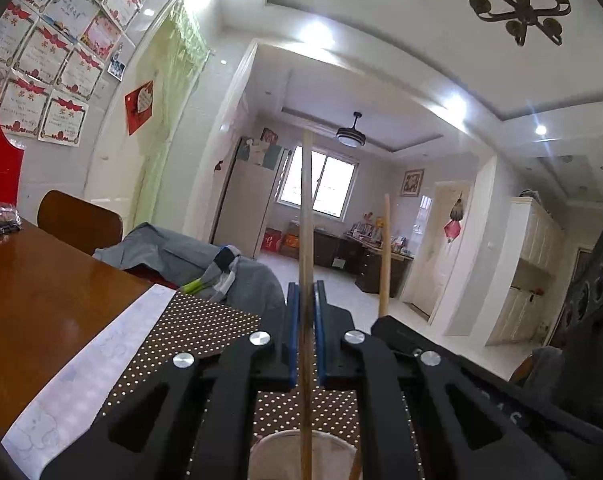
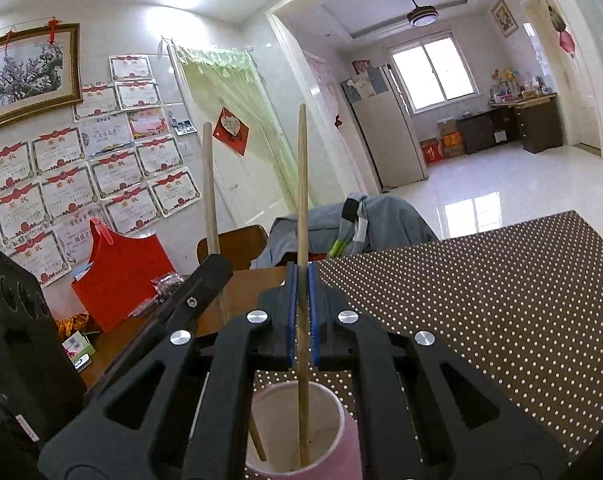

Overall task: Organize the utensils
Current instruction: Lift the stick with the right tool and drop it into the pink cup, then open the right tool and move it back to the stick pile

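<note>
**Chopsticks clamped above the cup**

Chopsticks stand upright, one in each gripper. The left gripper (image 1: 306, 320) has its blue pads closed tight on one chopstick (image 1: 306, 216); the right gripper (image 2: 302, 300) is closed the same way on the other chopstick (image 2: 301, 184). Both lower ends reach into the pink paper cup (image 2: 341, 456), which stands on the dotted mat (image 2: 501, 300) near the desk's (image 1: 41, 304) edge.

Left tongs (image 1: 306, 308) and right tongs (image 2: 302, 280) side by side, each clamped on an upright chopstick.
</note>
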Tool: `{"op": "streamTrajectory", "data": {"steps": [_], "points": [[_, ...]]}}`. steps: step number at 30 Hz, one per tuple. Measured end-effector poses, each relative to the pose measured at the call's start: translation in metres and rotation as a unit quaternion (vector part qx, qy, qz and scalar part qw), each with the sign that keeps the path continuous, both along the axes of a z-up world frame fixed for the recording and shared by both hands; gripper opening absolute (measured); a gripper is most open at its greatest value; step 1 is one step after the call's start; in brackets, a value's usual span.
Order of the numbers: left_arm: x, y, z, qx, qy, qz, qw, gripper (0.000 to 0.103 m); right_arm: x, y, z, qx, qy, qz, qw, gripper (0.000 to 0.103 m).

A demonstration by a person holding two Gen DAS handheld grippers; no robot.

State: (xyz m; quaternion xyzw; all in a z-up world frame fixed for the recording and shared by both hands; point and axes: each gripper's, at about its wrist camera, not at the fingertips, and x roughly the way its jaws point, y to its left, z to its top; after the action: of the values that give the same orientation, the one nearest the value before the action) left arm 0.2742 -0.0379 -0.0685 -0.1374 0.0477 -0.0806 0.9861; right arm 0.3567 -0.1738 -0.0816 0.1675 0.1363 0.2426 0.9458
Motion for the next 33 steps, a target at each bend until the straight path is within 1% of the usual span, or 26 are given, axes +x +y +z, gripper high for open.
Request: {"op": "streamTrajectory", "data": {"steps": [3,10,14,23,26,28,30,33], "points": [[-0.002,0.0,-0.004,0.004,0.008,-0.001,1.0,0.007,-0.004,-0.002,-0.004,-0.005,0.003,0.003,1.0,0.006],[-0.021,0.003,-0.011,0.011,0.025,-0.006,0.9996,0.007,-0.024,-0.008,-0.009,-0.013,0.004,0.001,1.0,0.006],[-0.032,0.002,-0.011,0.023,0.03,-0.006,0.9993,0.007,-0.037,-0.012,-0.01,-0.021,0.005,-0.002,1.0,0.006],[-0.045,0.002,-0.008,0.028,0.059,-0.016,0.9977,0.009,-0.055,-0.014,-0.009,-0.036,0.012,-0.01,0.999,0.006],[-0.048,0.003,-0.006,0.03,0.074,-0.015,0.9967,0.03,-0.058,-0.013,-0.01,-0.04,0.017,-0.013,0.999,0.006],[-0.051,0.004,-0.004,0.04,0.083,-0.006,0.9957,0.032,-0.058,-0.01,-0.01,-0.043,0.023,-0.014,0.999,0.006],[-0.052,0.006,-0.002,0.045,0.098,-0.001,0.9942,0.04,-0.059,-0.008,-0.011,-0.047,0.027,-0.014,0.998,0.006],[-0.055,0.011,-0.001,0.053,0.119,0.006,0.9914,0.043,-0.06,-0.005,-0.014,-0.054,0.036,-0.013,0.998,0.006]]}}
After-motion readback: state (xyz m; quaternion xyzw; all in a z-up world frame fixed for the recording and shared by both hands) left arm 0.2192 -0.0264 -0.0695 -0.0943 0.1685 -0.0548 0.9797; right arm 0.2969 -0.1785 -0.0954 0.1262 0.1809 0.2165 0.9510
